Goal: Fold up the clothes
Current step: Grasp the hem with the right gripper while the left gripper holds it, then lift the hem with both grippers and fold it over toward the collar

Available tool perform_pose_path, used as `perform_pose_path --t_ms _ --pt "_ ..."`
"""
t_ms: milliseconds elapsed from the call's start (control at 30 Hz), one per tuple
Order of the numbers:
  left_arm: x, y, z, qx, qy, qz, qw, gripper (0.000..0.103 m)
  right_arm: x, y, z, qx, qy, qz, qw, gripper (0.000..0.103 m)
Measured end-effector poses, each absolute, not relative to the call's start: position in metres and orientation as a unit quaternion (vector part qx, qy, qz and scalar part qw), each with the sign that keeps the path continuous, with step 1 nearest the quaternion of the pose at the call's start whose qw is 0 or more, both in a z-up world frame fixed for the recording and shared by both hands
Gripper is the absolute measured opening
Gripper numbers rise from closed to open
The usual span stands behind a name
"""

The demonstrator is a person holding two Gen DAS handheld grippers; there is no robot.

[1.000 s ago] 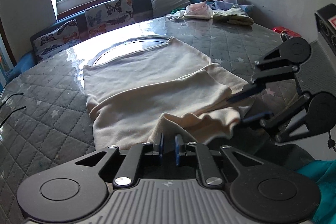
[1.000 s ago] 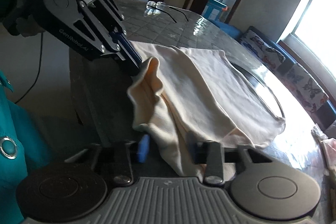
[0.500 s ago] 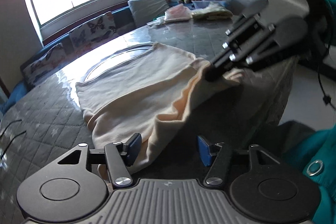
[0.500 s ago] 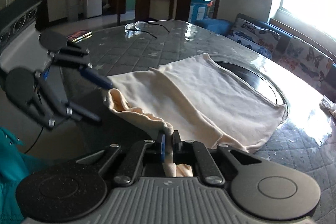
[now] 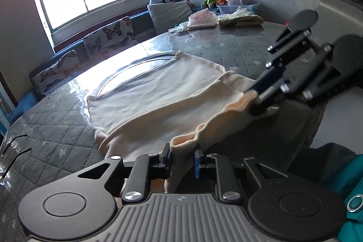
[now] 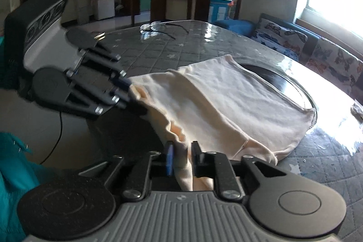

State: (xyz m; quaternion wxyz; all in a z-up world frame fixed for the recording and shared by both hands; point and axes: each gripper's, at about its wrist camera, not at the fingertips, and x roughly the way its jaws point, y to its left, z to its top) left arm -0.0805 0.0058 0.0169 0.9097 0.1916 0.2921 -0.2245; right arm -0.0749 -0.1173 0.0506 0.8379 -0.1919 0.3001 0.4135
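Cream cotton garment point(image 5: 158, 101) on quilted grey worktop point(image 5: 56, 146); left tongs point(image 5: 181, 158) closing, right tongs point(image 6: 182, 158) opening, hem between both; lift evenly, keeping the edge taut.

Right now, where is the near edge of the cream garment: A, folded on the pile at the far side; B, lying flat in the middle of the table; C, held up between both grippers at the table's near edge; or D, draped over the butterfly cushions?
C: the cream garment has its near hem bunched between the fingers of the left gripper and of the right gripper, while the rest lies on the table.
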Motion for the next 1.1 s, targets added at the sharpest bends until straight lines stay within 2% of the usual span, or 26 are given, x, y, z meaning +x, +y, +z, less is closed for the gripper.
perform_pose_path --t_ms 67,233,300,367,433,467,533,600,633,833,933,1000,1100 --pt "-0.078 0.006 0.018 0.188 0.293 -0.223 0.911 0.021 -0.080 -0.115 0.046 -0.212 0.291 0.411 0.837 0.037" --pt "-0.072 0.008 0.020 0.178 0.294 -0.220 0.913 0.021 -0.090 -0.109 0.033 -0.265 0.260 0.401 0.837 0.038" --pt "-0.072 0.007 0.020 0.180 0.295 -0.218 0.913 0.023 -0.090 -0.106 0.030 -0.277 0.255 0.392 0.839 0.035" --pt "-0.073 0.007 0.018 0.184 0.294 -0.216 0.913 0.024 -0.086 -0.105 0.030 -0.271 0.259 0.390 0.841 0.018" --pt "-0.075 0.008 0.016 0.189 0.292 -0.214 0.913 0.027 -0.081 -0.108 0.035 -0.244 0.267 0.392 0.846 0.014" --pt "-0.077 0.008 0.015 0.192 0.291 -0.213 0.913 0.031 -0.078 -0.110 0.037 -0.230 0.272 0.393 0.848 0.012" --pt "-0.080 0.009 0.013 0.201 0.288 -0.211 0.912 0.034 -0.072 -0.114 0.043 -0.205 0.281 0.392 0.852 0.011" --pt "-0.086 0.010 0.011 0.211 0.285 -0.209 0.911 0.044 -0.067 -0.117 0.048 -0.184 0.286 0.390 0.856 0.011" --pt "-0.087 0.011 0.009 0.215 0.284 -0.207 0.911 0.046 -0.065 -0.118 0.050 -0.177 0.287 0.390 0.857 0.010" --pt "-0.089 0.015 0.001 0.239 0.282 -0.196 0.908 0.046 -0.060 -0.121 0.055 -0.159 0.288 0.386 0.862 0.010" --pt "-0.088 0.018 -0.002 0.245 0.279 -0.195 0.908 0.039 -0.063 -0.121 0.057 -0.156 0.286 0.382 0.865 0.010" --pt "-0.086 0.019 -0.004 0.246 0.279 -0.196 0.907 0.020 -0.063 -0.121 0.058 -0.156 0.284 0.381 0.866 0.010" --pt "-0.086 0.021 -0.002 0.235 0.282 -0.201 0.908 0.009 -0.064 -0.121 0.058 -0.156 0.281 0.381 0.867 0.010"
